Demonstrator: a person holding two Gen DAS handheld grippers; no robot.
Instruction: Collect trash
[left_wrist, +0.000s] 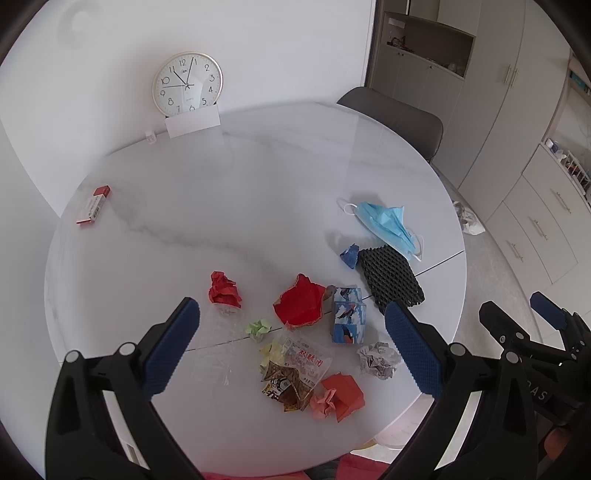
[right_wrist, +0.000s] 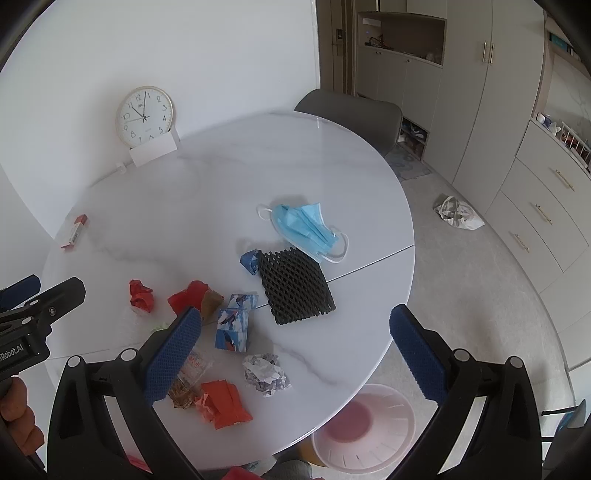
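Trash lies scattered on the round white marble table (left_wrist: 221, 192): a blue face mask (left_wrist: 388, 223), a black foam net (left_wrist: 390, 275), red crumpled paper (left_wrist: 223, 290), a red folded paper (left_wrist: 301, 302), a blue printed carton (left_wrist: 347, 314), a grey paper ball (left_wrist: 377, 360), snack wrappers (left_wrist: 295, 373) and orange paper (left_wrist: 341, 397). My left gripper (left_wrist: 291, 350) hovers open above the wrappers. My right gripper (right_wrist: 295, 350) hangs open over the grey paper ball (right_wrist: 266, 373), with the black net (right_wrist: 295, 286) and mask (right_wrist: 308, 225) beyond. A pink bin (right_wrist: 364, 428) stands on the floor under the table's edge.
A wall clock (left_wrist: 187, 83) leans at the table's far side behind a white card. A red and white box (left_wrist: 94, 205) lies at the far left. A grey chair (left_wrist: 399, 120) stands behind the table. Cabinets line the right wall; a plastic bag (right_wrist: 458, 214) lies on the floor.
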